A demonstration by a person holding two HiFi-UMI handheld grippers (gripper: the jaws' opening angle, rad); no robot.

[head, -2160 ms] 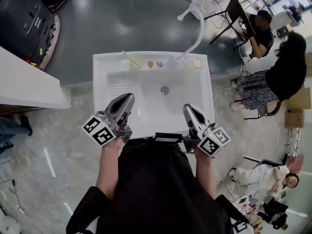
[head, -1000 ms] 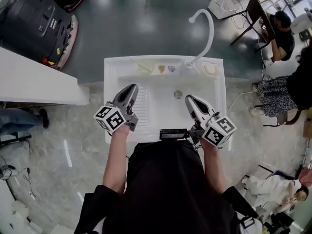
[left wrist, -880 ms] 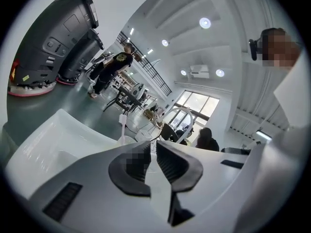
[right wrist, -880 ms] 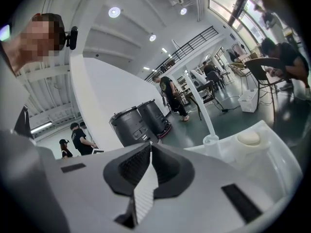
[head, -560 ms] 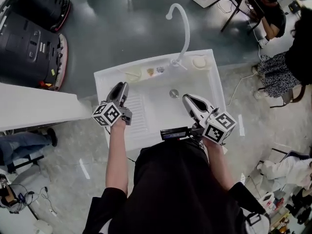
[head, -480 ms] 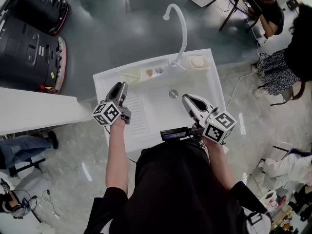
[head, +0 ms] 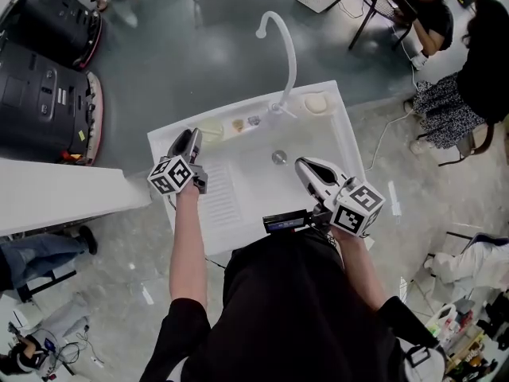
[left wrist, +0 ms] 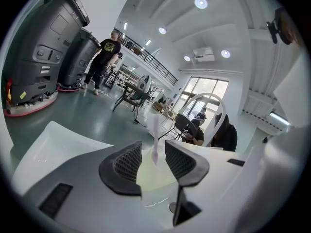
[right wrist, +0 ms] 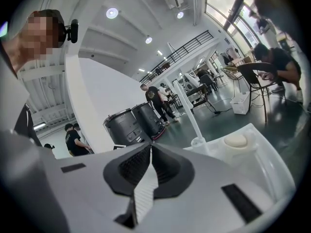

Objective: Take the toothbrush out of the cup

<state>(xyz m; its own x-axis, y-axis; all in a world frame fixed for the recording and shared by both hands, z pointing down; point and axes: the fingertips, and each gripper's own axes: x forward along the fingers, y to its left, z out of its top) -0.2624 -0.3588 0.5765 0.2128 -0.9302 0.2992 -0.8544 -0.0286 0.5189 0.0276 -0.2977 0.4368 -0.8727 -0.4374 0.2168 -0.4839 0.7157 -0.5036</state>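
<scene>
1. Just opened the left gripper (head: 192, 138) wide, nothing gripped, to fit round the toothbrush (left wrist: 154, 142) ahead in the cup (head: 211, 126) at the sink's (head: 262, 191) back left corner
2. Holding the right gripper (head: 305, 166) shut, empty, aside

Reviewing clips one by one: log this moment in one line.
left gripper: open, jaws just opening, toothbrush between, ungripped | toothbrush: in cup | right gripper: shut, empty | step: pre-grasp

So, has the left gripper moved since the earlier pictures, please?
Yes: left gripper moved to the white sink's back ledge, jaws just opening, pale toothbrush between them.
</scene>
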